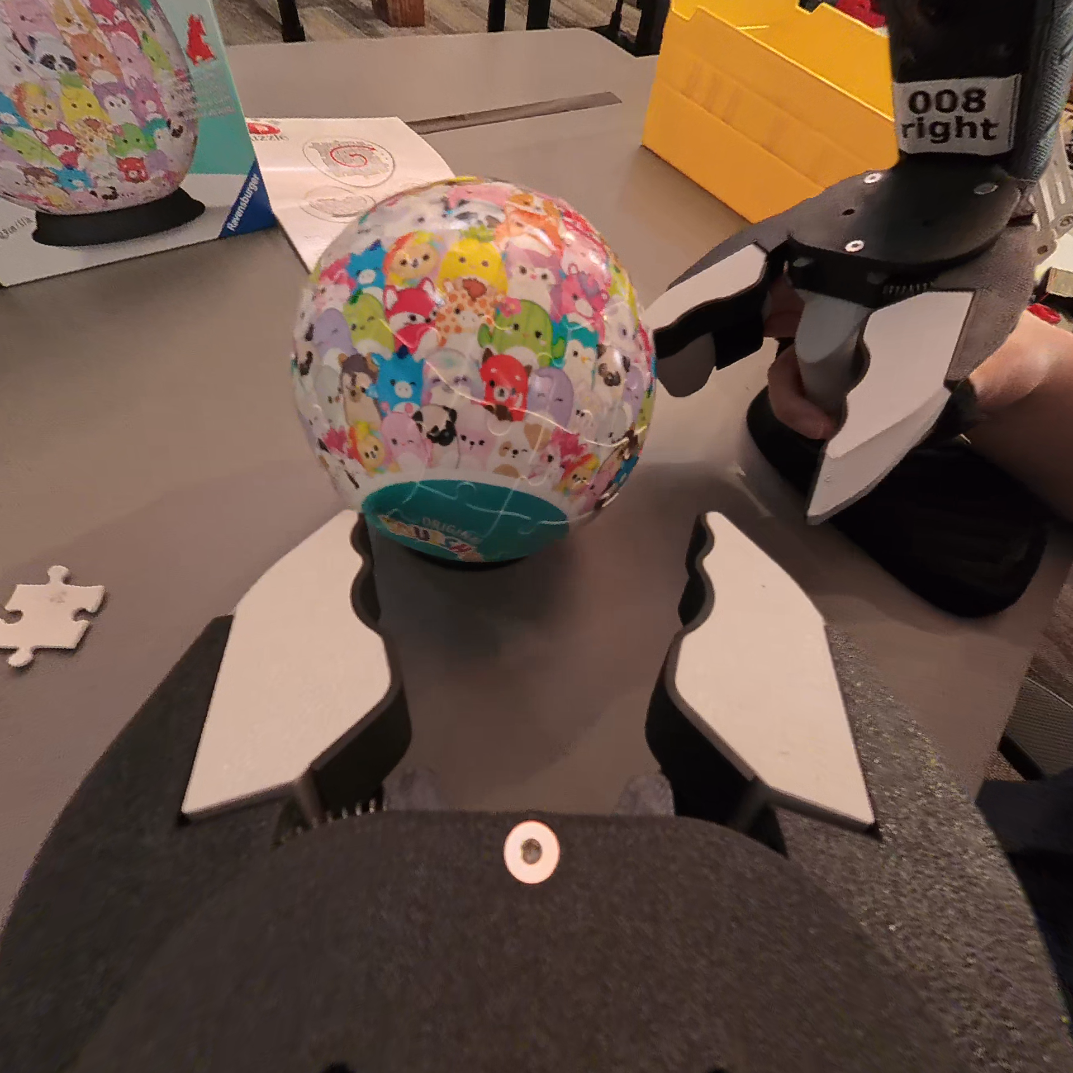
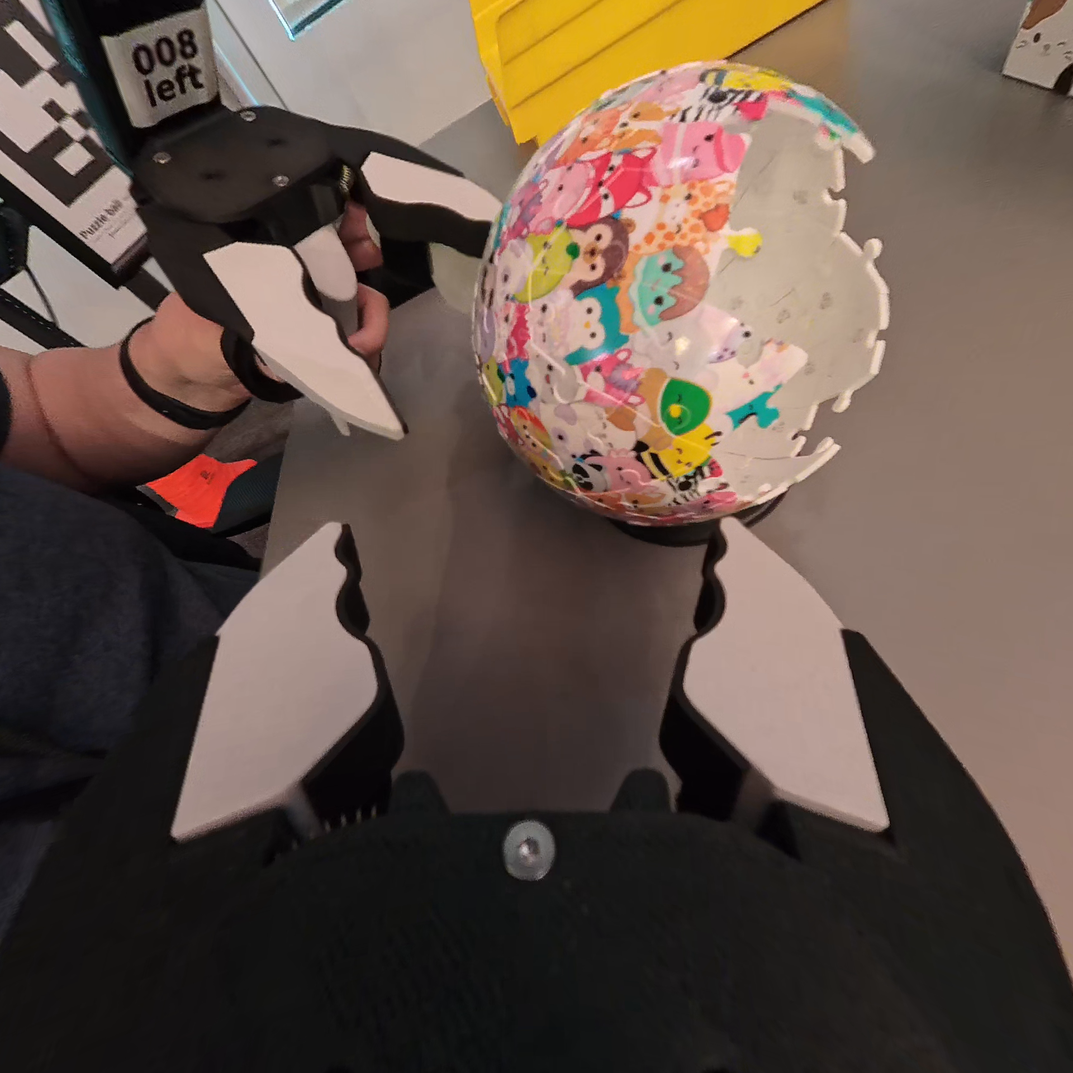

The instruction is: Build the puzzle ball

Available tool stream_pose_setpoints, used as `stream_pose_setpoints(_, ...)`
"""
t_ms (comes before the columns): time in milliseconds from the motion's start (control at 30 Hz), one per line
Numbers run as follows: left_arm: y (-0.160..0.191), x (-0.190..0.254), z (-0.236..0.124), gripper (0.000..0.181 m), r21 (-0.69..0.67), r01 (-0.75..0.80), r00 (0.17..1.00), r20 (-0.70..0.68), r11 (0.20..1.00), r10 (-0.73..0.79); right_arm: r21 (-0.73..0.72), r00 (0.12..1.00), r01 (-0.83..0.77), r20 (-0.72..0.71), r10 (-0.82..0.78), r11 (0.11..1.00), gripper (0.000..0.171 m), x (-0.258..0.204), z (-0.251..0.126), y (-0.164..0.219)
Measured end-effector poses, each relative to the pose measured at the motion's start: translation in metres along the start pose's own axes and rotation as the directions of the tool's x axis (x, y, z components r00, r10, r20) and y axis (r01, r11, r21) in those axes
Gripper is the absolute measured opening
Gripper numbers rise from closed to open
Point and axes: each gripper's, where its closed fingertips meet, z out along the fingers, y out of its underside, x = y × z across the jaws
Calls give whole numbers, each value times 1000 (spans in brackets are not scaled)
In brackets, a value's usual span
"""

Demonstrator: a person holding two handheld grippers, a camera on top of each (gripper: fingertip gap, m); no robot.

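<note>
The puzzle ball point(image 1: 473, 360), covered in colourful plush animals, sits on a black stand point(image 2: 673, 531) on the grey table point(image 1: 145, 406). In the right wrist view the ball point(image 2: 609, 302) has a large open gap point(image 2: 801, 290) on its right side, showing its white inside and jagged piece edges. My left gripper point(image 1: 528, 540) is open and empty, just in front of the ball's base. My right gripper point(image 2: 528, 534) is open and empty, short of the stand. In the left wrist view one right fingertip point(image 1: 679, 360) is close to the ball's right side. A loose white piece point(image 1: 49, 612) lies at the left.
The puzzle's box point(image 1: 116, 128) and an instruction sheet point(image 1: 348, 174) lie behind the ball on the left. A yellow bin point(image 1: 766, 116) stands at the back right. A person's hand point(image 2: 174, 371) holds the left gripper point(image 2: 441, 322). A small box point(image 2: 1039, 58) stands in the far corner. My right tips are about 25 centimetres from the loose white piece point(image 1: 49, 612), my left tips only 15 centimetres.
</note>
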Motion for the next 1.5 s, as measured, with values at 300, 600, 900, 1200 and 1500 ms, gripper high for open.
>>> stream_pose_setpoints(300, 13, -7, 13, 111, 0, -77, 985, 155, 997, 76, 120, 997, 70, -23, -67, 990, 113, 16, -7, -24)
stream_pose_setpoints(600, 2, -17, 15, 102, 9, -148, 972, 188, 989, 143, 125, 996, 80, 20, -83, 989, 110, 1, -5, -23)
stream_pose_setpoints(900, 3, -30, 8, 102, -14, -138, 971, 193, 990, 138, 122, 997, 69, 36, -74, 990, 110, -9, -5, -21)
stream_pose_setpoints(1200, 3, -48, -4, 101, 0, -76, 979, 191, 997, 74, 123, 996, 54, 63, -63, 991, 110, -25, -1, -20)
stream_pose_setpoints(1500, 0, -68, -12, 100, 11, -58, 977, 208, 998, 55, 109, 994, 42, 94, -53, 993, 111, -40, 10, -19)
